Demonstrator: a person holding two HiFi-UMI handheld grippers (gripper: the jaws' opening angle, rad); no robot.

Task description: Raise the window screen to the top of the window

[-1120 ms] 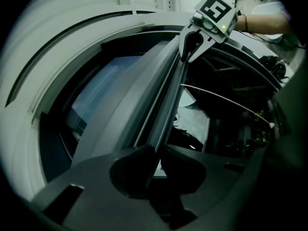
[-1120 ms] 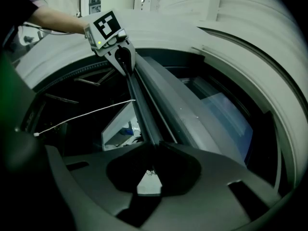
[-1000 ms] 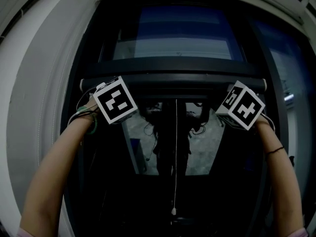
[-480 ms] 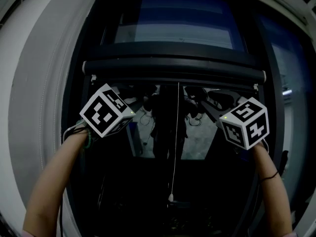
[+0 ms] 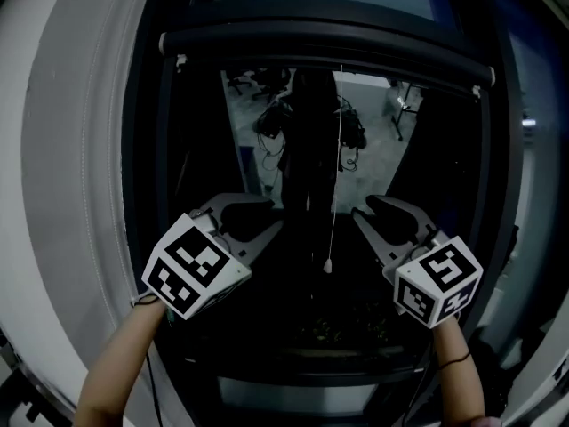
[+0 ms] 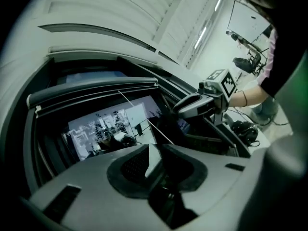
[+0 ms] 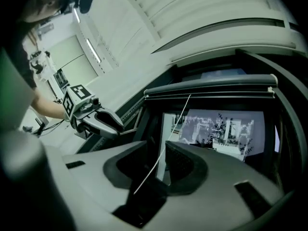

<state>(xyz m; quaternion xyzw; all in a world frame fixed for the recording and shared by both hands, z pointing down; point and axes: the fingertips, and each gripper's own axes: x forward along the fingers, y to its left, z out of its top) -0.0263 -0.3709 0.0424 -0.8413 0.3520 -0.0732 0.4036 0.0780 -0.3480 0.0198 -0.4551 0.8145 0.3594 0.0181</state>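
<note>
The window screen's dark bottom bar (image 5: 324, 47) runs across the window high in the head view, with its white pull cord (image 5: 334, 167) hanging down to a small knob (image 5: 327, 265). My left gripper (image 5: 233, 207) and right gripper (image 5: 378, 205) are well below the bar, on either side of the cord, and touch neither. In the left gripper view the left gripper (image 6: 151, 154) points up at the bar (image 6: 91, 88). Its jaws are narrowly open with nothing between them. The right gripper (image 7: 161, 153) stands the same way under the bar (image 7: 211, 88), and the cord (image 7: 173, 126) shows through its gap.
Dark window frame posts (image 5: 147, 194) stand at both sides, and a pale wall (image 5: 71, 167) lies to the left. The night-dark glass (image 5: 293, 132) reflects a lit room. A sill edge (image 5: 293, 390) lies below the grippers.
Both grippers have come down off the screen's bar and now hang well beneath it. The bar sits higher in the view, and more bare glass shows under it.
</note>
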